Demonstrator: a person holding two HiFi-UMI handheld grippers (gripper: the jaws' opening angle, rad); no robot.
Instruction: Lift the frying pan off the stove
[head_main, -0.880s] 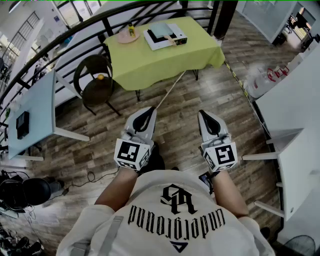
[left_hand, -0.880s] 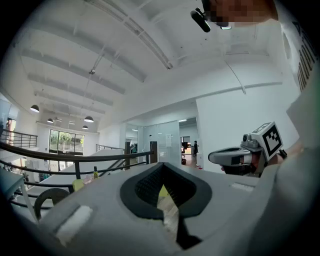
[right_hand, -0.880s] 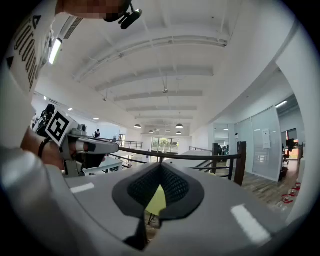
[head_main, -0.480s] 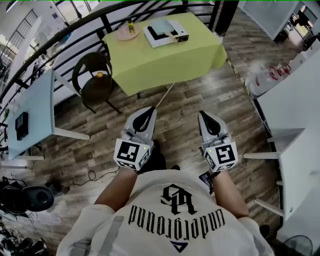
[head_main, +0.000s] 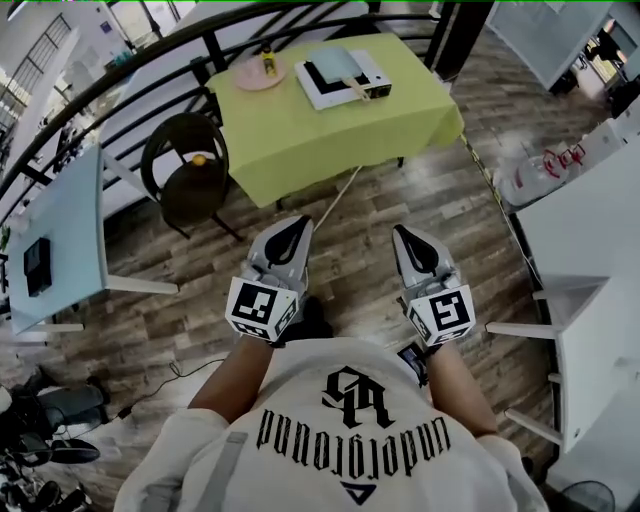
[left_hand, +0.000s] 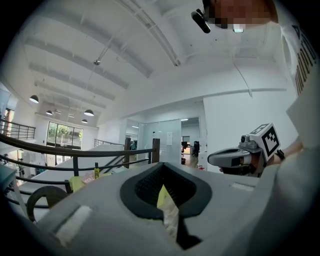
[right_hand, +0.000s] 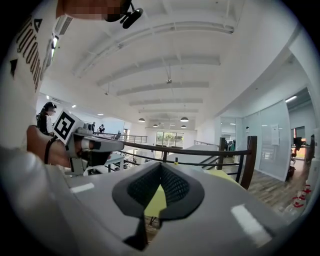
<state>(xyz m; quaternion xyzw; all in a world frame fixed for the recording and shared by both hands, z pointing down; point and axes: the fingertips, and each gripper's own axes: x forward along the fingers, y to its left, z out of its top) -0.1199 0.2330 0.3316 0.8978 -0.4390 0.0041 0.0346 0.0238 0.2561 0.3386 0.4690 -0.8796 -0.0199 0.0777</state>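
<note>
Table (head_main: 330, 130) shifts right in view; left gripper (head_main: 288, 232) and right gripper (head_main: 415, 245) fingers pressed together, so arriving unopened could bump the stove (head_main: 318, 82).

The shirt (head_main: 300, 465) bears one readable word, "underground", in black blackletter, upside down in the head view. An angular emblem (head_main: 357, 395) just beside that word is too stylised to read. Red print on white bags (head_main: 530, 172), well off from the shirt, is too small.

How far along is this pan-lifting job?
Done: nothing; the frying pan sits on the stove on the green table. In hand: nothing; the left gripper and right gripper are shut and empty, held over the wooden floor, apart from the table. Left: approach, grip the pan's handle, lift it.
</note>
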